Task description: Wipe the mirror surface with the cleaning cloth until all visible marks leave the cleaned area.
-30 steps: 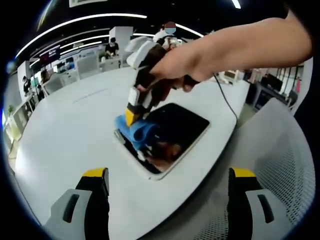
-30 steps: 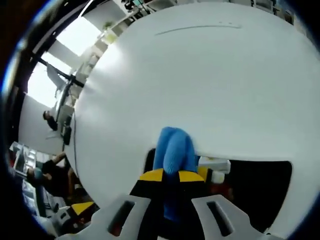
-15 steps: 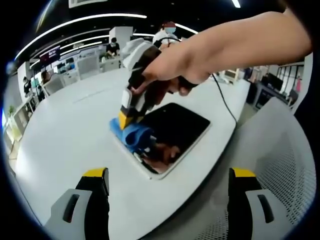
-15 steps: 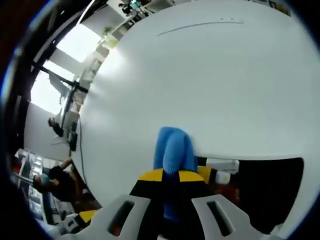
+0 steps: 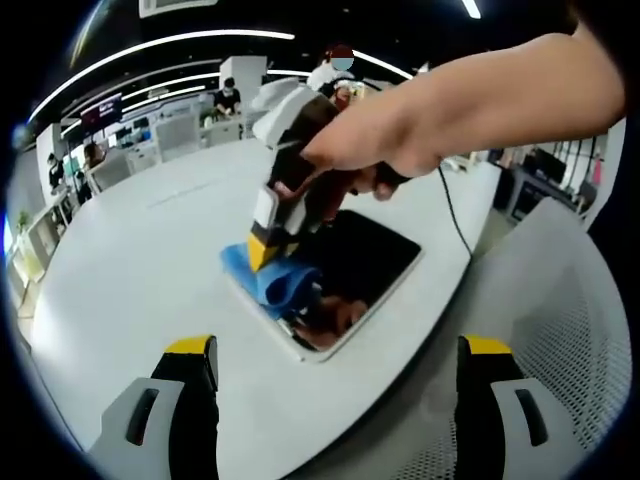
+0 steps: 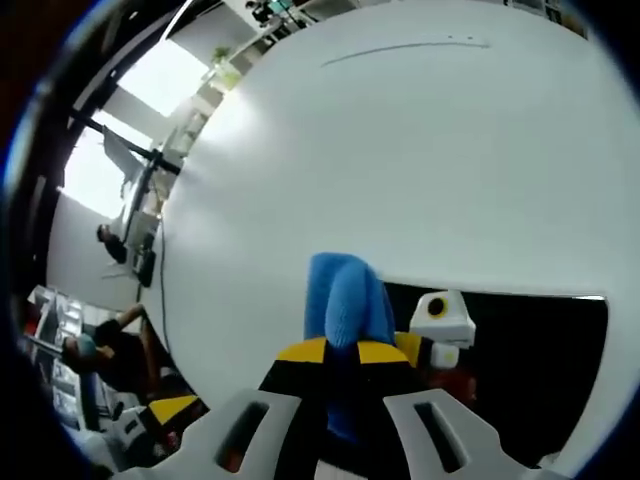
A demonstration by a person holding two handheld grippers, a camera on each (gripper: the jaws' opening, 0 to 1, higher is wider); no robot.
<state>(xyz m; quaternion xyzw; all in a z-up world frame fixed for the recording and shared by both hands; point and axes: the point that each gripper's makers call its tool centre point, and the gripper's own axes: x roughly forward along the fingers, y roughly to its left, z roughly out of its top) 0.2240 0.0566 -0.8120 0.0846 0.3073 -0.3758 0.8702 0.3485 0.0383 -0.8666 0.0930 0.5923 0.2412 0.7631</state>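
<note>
A dark rectangular mirror [image 5: 350, 265] with a white frame lies flat on the white table [image 5: 140, 260]. In the left gripper view a blue cleaning cloth [image 5: 275, 280] rests on the mirror's left end, and the right gripper [image 5: 262, 248], held by a hand, is shut on it and presses it down. The left gripper [image 5: 330, 350] hovers near the table's edge, open, with nothing between its yellow-tipped fingers [image 5: 190, 350]. In the right gripper view the right gripper [image 6: 342, 352] is shut on the blue cloth [image 6: 345, 305], which sits at the mirror's [image 6: 520, 350] edge; the glass reflects the gripper.
A black cable [image 5: 455, 205] runs over the table's far right side. A grey mesh chair [image 5: 560, 320] stands to the right of the table. Desks and people fill the office behind.
The right gripper and cloth slid left along the mirror's end, then back right, further onto the glass. The left gripper stayed still and open.
</note>
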